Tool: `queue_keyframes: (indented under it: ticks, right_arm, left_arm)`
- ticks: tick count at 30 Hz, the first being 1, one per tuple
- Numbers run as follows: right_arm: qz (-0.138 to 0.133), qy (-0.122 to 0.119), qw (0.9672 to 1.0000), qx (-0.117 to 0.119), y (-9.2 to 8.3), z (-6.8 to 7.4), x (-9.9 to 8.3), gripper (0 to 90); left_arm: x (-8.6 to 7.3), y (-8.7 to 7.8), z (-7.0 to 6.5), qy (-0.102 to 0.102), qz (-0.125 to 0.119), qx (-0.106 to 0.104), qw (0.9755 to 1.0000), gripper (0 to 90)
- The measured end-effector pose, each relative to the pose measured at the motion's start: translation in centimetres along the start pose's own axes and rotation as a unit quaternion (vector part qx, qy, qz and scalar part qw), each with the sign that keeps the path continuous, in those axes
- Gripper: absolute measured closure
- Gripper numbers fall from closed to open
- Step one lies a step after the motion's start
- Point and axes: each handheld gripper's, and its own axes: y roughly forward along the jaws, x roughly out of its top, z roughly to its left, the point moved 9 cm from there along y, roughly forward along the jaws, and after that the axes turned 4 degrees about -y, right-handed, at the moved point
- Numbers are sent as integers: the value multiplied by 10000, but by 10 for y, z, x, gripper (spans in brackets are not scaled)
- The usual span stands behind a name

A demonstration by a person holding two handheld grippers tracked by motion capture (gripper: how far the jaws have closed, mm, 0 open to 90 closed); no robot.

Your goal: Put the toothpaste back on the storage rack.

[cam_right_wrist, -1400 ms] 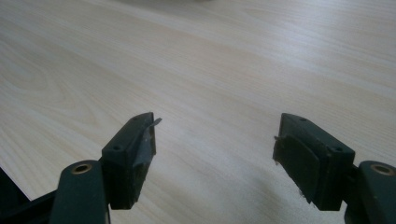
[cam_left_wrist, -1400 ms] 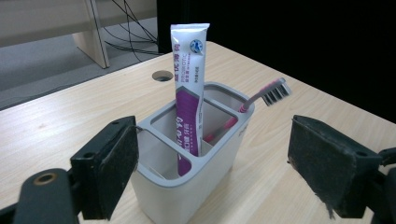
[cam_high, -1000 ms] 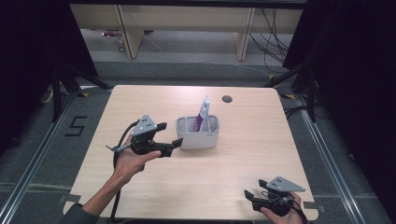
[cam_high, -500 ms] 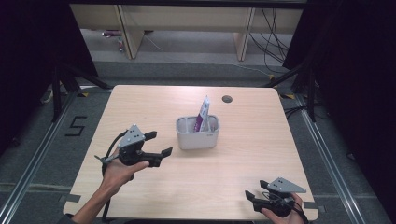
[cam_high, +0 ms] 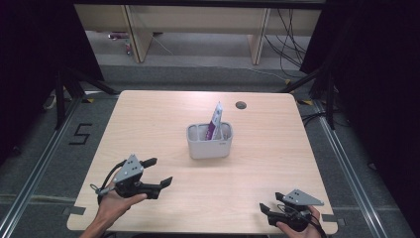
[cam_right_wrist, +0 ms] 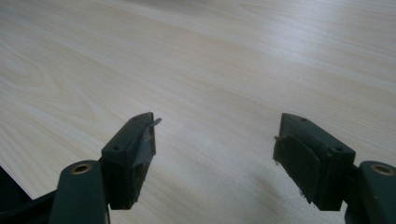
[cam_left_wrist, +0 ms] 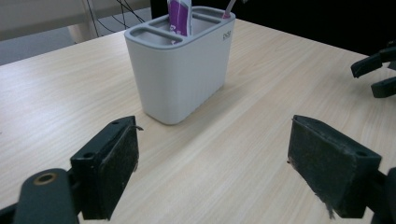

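A grey compartmented holder (cam_high: 209, 142) stands upright at the table's middle, with a purple-and-white tube (cam_high: 215, 120) leaning in it. In the left gripper view the holder (cam_left_wrist: 180, 74) rises ahead, the tube (cam_left_wrist: 179, 16) in a back compartment and a pink tip (cam_left_wrist: 229, 6) beside it. My left gripper (cam_high: 159, 171) hovers near the front left, short of the holder, its jaws wide apart with nothing between them (cam_left_wrist: 212, 163). My right gripper (cam_high: 270, 202) sits low at the front right corner, also open over bare wood (cam_right_wrist: 215, 154).
The wooden table (cam_high: 148, 114) has a round cable hole (cam_high: 241, 105) at the back right. Wooden shelving legs (cam_high: 138, 34) and cables lie on the floor behind. A "5" mark (cam_high: 80, 134) is on the floor at left. The right gripper's jaw tips (cam_left_wrist: 378, 74) appear far right.
My left gripper has drawn back from beside the holder toward the table's front left, still open. The right gripper has stayed in place.
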Motion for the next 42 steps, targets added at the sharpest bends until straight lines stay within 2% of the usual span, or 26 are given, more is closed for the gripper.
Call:
queue_keyframes:
  ticks: [3, 5, 8, 10, 12, 15, 16, 19, 20, 23, 24, 28, 30, 32, 36, 37, 38, 39, 41, 42]
  right_arm:
    - [-16, 12, 10000, 38, 1, 1, 1, 289]
    - [-91, -42, 9999, -19, 0, -1, 2, 289]
    - [-98, -25, 9999, 47, 1, 1, 2, 289]
    - [-91, -31, 9999, 49, 2, 1, 2, 288]
    - [-105, -44, 9999, -59, 0, -1, 2, 289]
    - [-83, -51, 10000, -15, 1, 0, 2, 289]
    - [-26, 81, 10000, 24, 1, 3, 1, 288]
    - [-58, 33, 10000, 18, 1, 2, 1, 289]
    - [-99, -72, 9999, -16, 1, 0, 2, 288]
    - [-102, -100, 9999, -22, 1, 0, 2, 288]
    - [-109, 2, 9999, 6, 2, 2, 2, 288]
    - [-38, 72, 10000, 19, 0, 3, 1, 288]
    - [-124, -66, 9999, -43, 2, 0, 3, 288]
    - [-93, 3, 10000, -11, 1, 2, 2, 288]
    - [-103, -18, 9999, -14, 1, 2, 3, 288]
    - [-85, 128, 9999, 30, 1, 6, 3, 288]
    - [-102, 99, 9999, 27, 1, 6, 3, 288]
    - [-147, -86, 9999, -27, 2, 2, 4, 288]
    - [-146, -87, 9999, -20, 2, 3, 4, 286]
    - [-110, -49, 9999, 61, 2, 5, 4, 286]
  left_arm:
    - [-10, -6, -2, -13, 56, -52, 10000, 157]
    - [-15, -8, -4, 5, 51, -121, 9999, 157]
    - [-24, -14, -5, 65, 155, -49, 9998, 157]
    - [-30, -17, -7, 50, 185, -96, 9998, 158]
    - [-35, -19, -7, 16, 208, -108, 9997, 157]
    - [-41, -22, -7, 25, 283, -109, 9995, 157]
    - [-43, -23, -7, 27, 312, -113, 9994, 157]
    - [-48, -25, -8, 21, 383, -107, 9992, 157]
    - [-49, -26, -8, 62, 402, -80, 9991, 157]
    - [-52, -30, -8, 171, 434, -61, 9989, 157]
    - [-53, -32, -8, 152, 444, -14, 9989, 157]
    - [-60, -37, -8, 211, 527, -36, 9984, 158]
    - [-63, -42, -8, 223, 544, -3, 9983, 158]
    - [-65, -45, -9, 204, 514, 50, 9985, 158]
    - [-71, -50, -9, 253, 563, 83, 9981, 157]
    - [-73, -52, -9, 260, 581, 121, 9979, 158]
    - [-75, -53, -9, 269, 613, 128, 9977, 157]
    - [-76, -54, -9, 269, 617, 130, 9976, 158]
    - [-81, -56, -10, 287, 673, 94, 9973, 158]
    - [-84, -57, -9, 313, 756, 92, 9966, 158]
